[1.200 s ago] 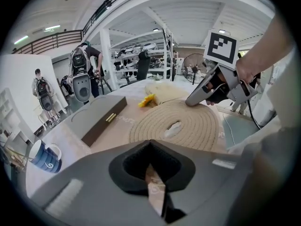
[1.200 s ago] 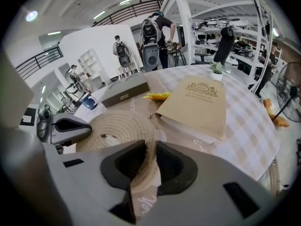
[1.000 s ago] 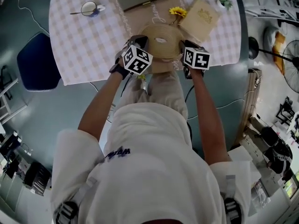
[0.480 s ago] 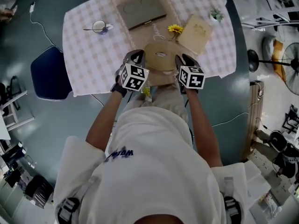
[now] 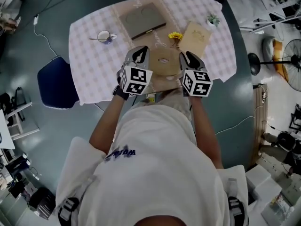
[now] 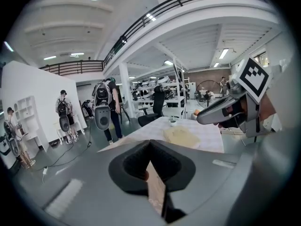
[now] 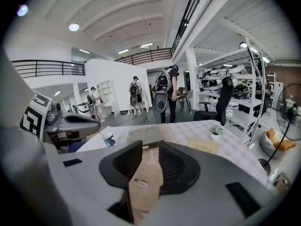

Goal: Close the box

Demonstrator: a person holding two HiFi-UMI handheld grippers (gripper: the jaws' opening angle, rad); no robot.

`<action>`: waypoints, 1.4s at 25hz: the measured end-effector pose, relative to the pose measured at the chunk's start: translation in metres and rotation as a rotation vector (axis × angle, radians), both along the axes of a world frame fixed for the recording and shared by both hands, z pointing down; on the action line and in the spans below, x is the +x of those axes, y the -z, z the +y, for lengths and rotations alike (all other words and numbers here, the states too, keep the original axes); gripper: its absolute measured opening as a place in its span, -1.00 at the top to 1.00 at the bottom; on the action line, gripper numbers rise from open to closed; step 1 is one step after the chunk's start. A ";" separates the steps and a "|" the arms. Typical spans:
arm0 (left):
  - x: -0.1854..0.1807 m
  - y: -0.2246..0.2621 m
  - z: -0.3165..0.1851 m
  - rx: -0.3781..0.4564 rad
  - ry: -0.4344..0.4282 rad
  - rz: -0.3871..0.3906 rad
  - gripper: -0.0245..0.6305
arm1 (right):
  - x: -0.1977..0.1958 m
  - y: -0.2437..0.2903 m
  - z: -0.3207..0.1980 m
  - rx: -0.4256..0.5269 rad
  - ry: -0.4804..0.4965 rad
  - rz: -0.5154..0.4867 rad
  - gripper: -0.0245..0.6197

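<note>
Two grippers are held either side of the round tan box [image 5: 163, 62], near the front edge of the checked table [image 5: 89, 69]. Left gripper [image 5: 138, 56]: jaws brought together on a thin tan edge of the box. Right gripper [image 5: 190, 59]: jaws closing, with the box's ribbed round top seen between them and the pads not clearly pressing. Box contents cannot be seen. Further back are noted a cup [image 5: 104, 36] with a spoon in it, a small potted plant [image 5: 213, 20] and a flat grey case [image 5: 142, 20], lid down.
</note>
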State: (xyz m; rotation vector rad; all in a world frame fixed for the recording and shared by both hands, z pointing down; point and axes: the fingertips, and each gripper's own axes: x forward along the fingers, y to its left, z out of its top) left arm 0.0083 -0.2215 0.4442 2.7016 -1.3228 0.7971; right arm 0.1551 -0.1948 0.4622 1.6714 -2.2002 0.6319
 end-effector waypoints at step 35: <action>0.012 0.144 0.032 0.226 -0.105 0.355 0.92 | -0.021 0.162 0.011 0.367 0.118 -0.095 0.91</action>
